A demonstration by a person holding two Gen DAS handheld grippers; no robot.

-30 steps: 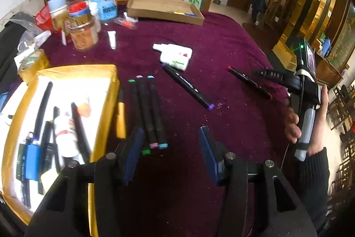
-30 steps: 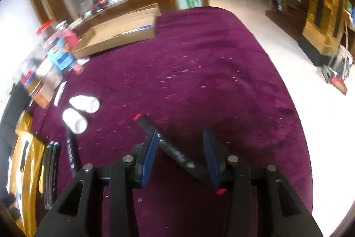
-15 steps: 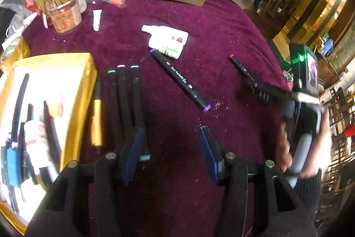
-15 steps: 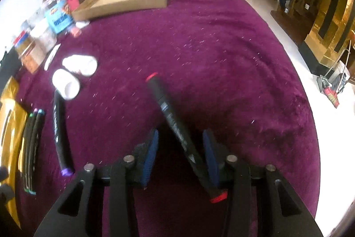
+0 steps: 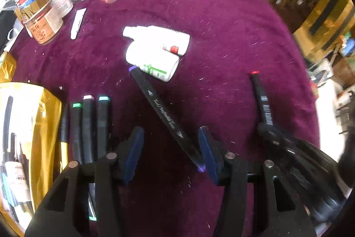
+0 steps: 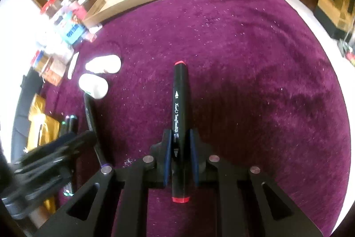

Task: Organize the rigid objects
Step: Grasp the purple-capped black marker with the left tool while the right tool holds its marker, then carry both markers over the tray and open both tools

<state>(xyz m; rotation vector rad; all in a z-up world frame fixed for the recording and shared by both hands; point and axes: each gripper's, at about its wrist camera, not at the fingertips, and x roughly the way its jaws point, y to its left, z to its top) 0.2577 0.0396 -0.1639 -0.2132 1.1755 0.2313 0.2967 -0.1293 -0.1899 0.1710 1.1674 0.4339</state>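
Two tools over purple surface (image 5: pixel 221 21). Right tool (image 6: pixel 180 154) closing, pads pressed on red-capped marker (image 6: pixel 180 103), which points away along the fingers. Left tool (image 5: pixel 170 148) closing, pads apart; purple-capped marker (image 5: pixel 164 117) lies diagonally between them on the cloth.

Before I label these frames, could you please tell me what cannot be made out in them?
- Left wrist view: the lower ends of the three black markers beside the gold tray are hidden behind the left gripper.
- Same view: the right gripper is motion-blurred.
- Right wrist view: the labelled jars at the left are blurred and overexposed, their labels unreadable.
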